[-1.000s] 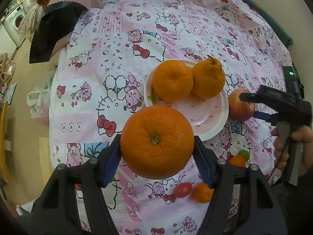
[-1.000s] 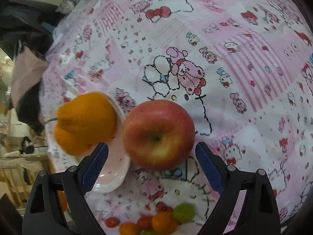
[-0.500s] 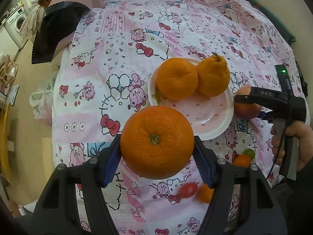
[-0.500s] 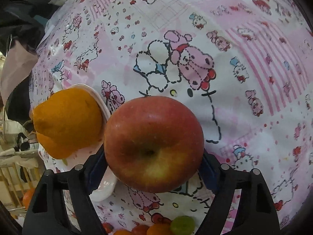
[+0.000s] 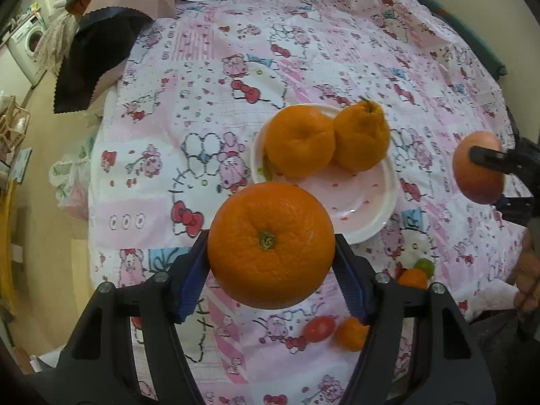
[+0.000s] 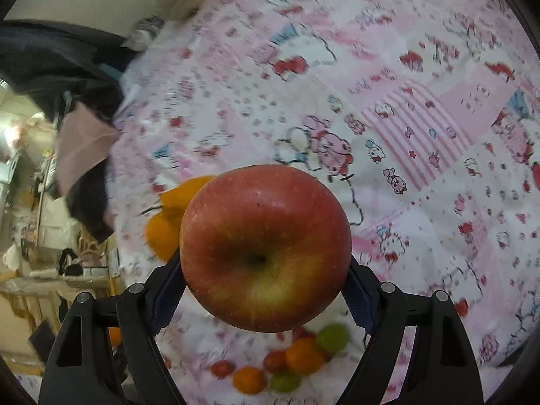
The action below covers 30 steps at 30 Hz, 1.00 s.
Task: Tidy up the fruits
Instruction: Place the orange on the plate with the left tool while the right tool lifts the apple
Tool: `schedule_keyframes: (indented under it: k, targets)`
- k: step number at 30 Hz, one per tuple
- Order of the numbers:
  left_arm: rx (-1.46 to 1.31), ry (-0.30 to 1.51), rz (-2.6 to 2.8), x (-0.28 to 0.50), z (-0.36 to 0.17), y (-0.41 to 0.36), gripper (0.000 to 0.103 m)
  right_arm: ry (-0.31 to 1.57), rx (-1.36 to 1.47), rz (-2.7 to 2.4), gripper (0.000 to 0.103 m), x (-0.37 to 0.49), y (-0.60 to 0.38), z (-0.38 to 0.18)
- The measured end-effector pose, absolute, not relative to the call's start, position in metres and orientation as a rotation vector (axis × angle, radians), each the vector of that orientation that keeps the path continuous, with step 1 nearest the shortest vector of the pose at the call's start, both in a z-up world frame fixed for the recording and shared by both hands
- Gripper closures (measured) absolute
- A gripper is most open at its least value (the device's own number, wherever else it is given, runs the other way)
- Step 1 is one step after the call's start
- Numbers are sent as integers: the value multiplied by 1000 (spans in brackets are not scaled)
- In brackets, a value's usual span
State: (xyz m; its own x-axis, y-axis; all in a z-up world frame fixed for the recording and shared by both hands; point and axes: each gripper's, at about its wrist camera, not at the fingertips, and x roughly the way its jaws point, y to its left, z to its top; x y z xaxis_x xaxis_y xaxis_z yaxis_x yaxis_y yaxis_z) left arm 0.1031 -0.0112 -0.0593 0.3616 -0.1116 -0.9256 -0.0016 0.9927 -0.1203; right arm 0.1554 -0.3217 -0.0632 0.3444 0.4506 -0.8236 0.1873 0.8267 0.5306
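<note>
Orange (image 5: 271, 244) gripped by L gripper (image 5: 270, 283); apple (image 6: 265, 248) clamped in R gripper (image 6: 266, 290), held above cloth. Risk: plate (image 5: 364, 212) crowded w/ two oranges; fruit may roll off.

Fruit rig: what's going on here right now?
A person works two handheld grippers over a bed with a pink cartoon sheet. The left gripper holds a large orange; the right gripper holds a red apple clear of the sheet. Two bumpy oranges sit on the white plate; small tomatoes lie loose nearby.
</note>
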Motion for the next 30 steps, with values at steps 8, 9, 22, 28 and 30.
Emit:
schedule_keyframes:
  k: [8, 9, 22, 28, 30]
  targets:
    - [-75, 1157, -119, 98, -51, -24, 37, 1147, 577, 325, 19, 126, -304, -38]
    - [-67, 1157, -117, 98, -52, -25, 37, 1144, 569, 329, 19, 124, -302, -41]
    - [-47, 1179, -120, 120, -65, -52, 37, 1103, 670, 317, 19, 127, -325, -44]
    - [-77, 1208, -114, 136, -79, -67, 37, 1108, 699, 294, 19, 133, -337, -46]
    - [-72, 1224, -108, 140, -87, -74, 37, 1120, 716, 291, 19, 135, -338, -49]
